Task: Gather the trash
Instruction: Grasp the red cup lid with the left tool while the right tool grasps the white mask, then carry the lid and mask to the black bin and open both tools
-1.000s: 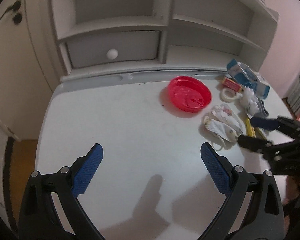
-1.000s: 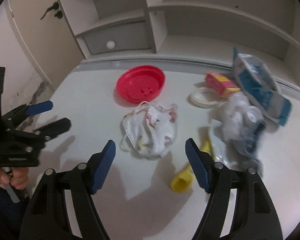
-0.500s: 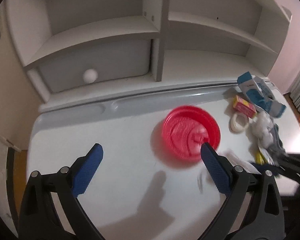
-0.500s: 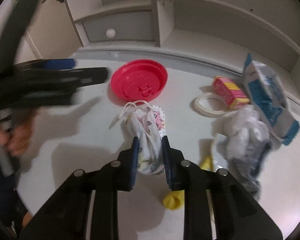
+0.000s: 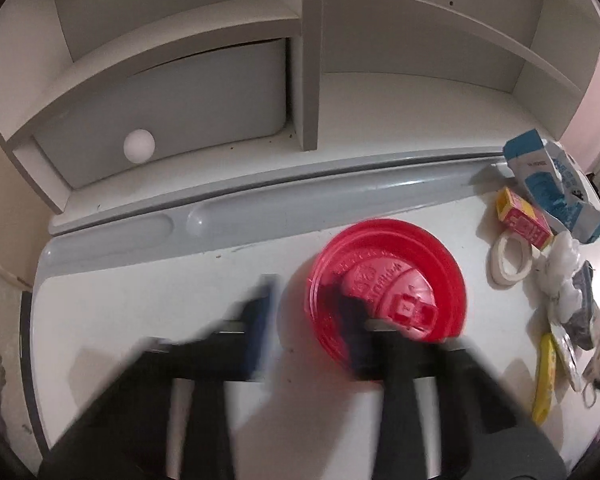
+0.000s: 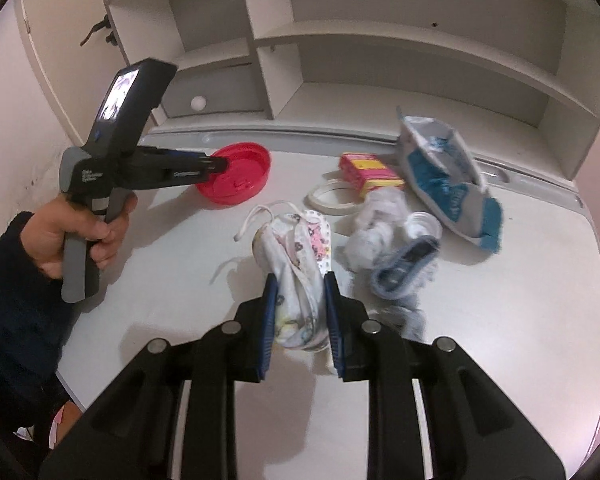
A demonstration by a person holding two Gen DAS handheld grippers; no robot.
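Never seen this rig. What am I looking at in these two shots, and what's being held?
There is no robot. A person's hand holds a two-finger gripper, one in each hand, and each has a fisheye camera looking along its fingers. One picture comes from each gripper. On the white table lie a red lid, a tape ring, a pink box, a blue-white carton and crumpled wrappers. The right gripper has just closed its jaws on a face mask. The left gripper, blurred in its own view, appears to pinch the lid's rim.

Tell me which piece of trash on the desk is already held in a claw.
The printed mask: the right claw pinches it. The carton, box and tape ring lie loose.
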